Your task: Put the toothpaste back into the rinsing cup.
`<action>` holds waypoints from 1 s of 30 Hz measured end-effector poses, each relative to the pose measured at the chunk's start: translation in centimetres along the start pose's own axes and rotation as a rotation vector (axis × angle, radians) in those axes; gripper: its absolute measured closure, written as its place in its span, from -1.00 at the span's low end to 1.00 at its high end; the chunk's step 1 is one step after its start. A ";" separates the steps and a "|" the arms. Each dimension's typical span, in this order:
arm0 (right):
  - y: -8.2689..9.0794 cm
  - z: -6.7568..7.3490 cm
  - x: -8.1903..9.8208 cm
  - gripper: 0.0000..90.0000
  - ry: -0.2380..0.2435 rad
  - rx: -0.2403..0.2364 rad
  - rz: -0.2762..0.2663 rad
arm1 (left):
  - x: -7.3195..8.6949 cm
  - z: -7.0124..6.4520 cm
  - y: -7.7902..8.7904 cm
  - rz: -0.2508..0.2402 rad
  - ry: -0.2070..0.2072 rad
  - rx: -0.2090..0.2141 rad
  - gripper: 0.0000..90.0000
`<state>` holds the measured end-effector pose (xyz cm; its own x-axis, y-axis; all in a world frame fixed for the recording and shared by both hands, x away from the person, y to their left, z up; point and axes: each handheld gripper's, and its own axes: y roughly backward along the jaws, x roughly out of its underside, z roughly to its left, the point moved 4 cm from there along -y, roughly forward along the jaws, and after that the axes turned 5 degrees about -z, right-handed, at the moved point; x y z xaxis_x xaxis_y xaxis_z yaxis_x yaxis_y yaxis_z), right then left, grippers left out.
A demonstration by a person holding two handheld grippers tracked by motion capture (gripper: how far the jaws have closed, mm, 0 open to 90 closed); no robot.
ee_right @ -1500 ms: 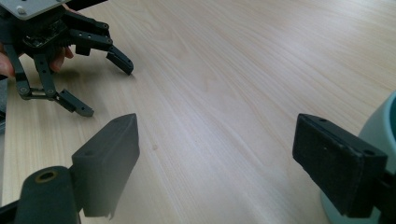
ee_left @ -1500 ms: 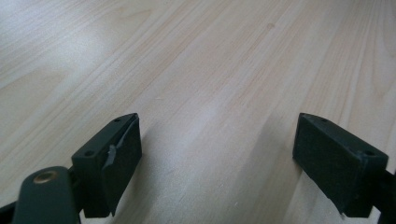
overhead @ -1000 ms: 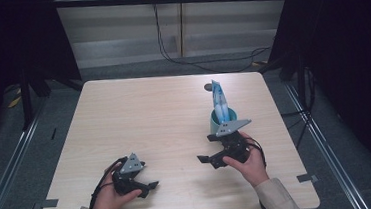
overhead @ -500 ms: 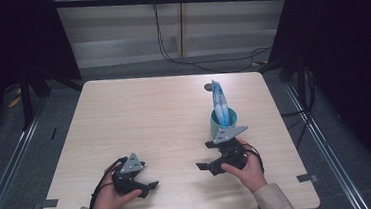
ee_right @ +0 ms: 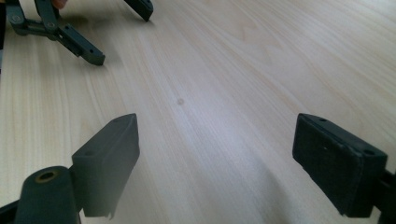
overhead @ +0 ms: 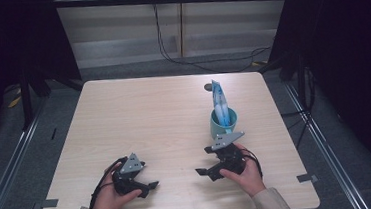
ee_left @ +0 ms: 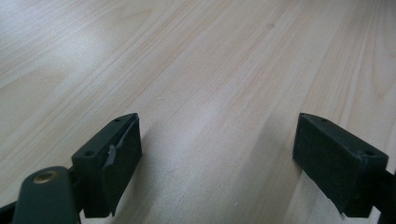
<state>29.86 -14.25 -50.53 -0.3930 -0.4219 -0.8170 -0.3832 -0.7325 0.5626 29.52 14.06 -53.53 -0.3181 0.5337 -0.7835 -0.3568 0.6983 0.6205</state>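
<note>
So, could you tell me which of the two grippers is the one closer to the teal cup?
The right gripper: it sits just in front of the teal cup holding the blue packet, while the left gripper lies far across the table.

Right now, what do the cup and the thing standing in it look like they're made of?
The teal cup looks like matte plastic or glazed ceramic; its even colour leaves that open. The blue packet standing in it looks like thin glossy printed film, judging by its light patches.

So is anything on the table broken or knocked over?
Nothing is knocked over or spilled. The teal cup stands upright with a blue packet sticking up out of it. One small thing: the left gripper has a pad that looks frayed.
</note>
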 end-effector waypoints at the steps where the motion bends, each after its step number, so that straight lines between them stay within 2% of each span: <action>1: -0.1 0.0 0.1 -0.68 0.001 0.002 0.006 | 0.0 0.0 0.0 0.000 0.000 0.000 -0.66; 17: -1.0 0.3 1.9 -0.68 0.004 0.011 0.041 | 0.0 0.0 0.0 0.000 0.000 0.000 -0.66; 30: -1.5 0.4 2.7 -0.68 0.026 0.021 0.059 | 0.0 0.0 0.0 -0.001 0.000 0.000 -0.66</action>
<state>28.97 -14.10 -53.54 -0.3942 -0.4781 -0.7849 -0.3778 -0.6943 0.6126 29.52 14.06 -53.54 -0.3182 0.5333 -0.7838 -0.3569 0.6986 0.6201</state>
